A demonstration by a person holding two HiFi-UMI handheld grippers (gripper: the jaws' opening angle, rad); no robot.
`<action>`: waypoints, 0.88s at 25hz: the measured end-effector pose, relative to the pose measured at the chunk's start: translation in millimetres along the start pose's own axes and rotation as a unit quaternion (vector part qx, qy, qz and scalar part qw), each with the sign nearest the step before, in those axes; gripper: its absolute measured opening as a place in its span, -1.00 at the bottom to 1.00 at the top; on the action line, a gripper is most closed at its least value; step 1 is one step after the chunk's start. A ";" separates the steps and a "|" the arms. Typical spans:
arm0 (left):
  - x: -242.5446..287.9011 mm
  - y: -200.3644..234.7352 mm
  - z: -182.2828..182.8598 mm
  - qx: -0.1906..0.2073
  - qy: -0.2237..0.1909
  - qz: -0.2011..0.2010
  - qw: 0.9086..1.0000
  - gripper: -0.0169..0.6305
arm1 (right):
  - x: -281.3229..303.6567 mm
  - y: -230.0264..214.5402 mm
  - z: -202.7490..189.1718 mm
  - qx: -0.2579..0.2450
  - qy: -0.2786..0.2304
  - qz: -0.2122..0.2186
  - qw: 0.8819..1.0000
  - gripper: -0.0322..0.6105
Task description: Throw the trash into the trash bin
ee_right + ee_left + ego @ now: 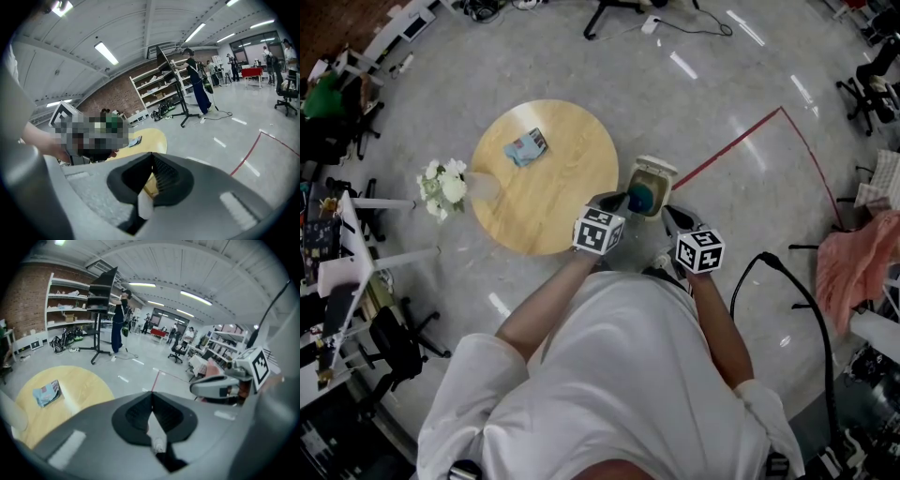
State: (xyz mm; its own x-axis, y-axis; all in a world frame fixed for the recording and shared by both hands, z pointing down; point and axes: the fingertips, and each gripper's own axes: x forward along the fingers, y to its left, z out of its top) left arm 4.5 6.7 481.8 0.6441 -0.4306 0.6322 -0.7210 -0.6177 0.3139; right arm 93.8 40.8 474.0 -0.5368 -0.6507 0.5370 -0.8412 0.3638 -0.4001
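Beside the table [553,187] with a packet [526,147], left gripper [619,200] and right gripper [667,215] flank the bin [660,178], fingers closed.

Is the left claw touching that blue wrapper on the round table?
Apart. The head view shows the wrapper lying on the table, with bare wood between it and the left gripper.

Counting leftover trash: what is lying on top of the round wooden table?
A blue packet lies on the table, with a vase of white flowers at its left edge. The left gripper covers its near rim.
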 end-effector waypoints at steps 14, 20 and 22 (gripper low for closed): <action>-13.4 38.1 -22.7 -0.001 0.000 0.030 1.000 -0.93 | 15.7 25.1 -13.7 -0.011 0.023 0.001 1.000 -0.89; -30.0 76.1 -37.8 -0.018 0.003 0.060 0.998 -0.86 | 27.4 43.2 -17.4 -0.018 0.032 0.007 0.999 -0.90; -36.2 91.9 -42.2 -0.026 0.004 0.070 0.997 -0.84 | 33.3 49.2 -17.7 -0.019 0.033 0.007 0.999 -0.90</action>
State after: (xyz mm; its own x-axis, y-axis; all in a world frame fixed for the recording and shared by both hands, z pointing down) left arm -95.9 -6.8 517.6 0.5348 -0.5051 0.6774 -0.8160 -0.5169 0.2588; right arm 33.3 48.9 485.3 -0.5513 -0.5999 0.5799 -0.8343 0.3994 -0.3800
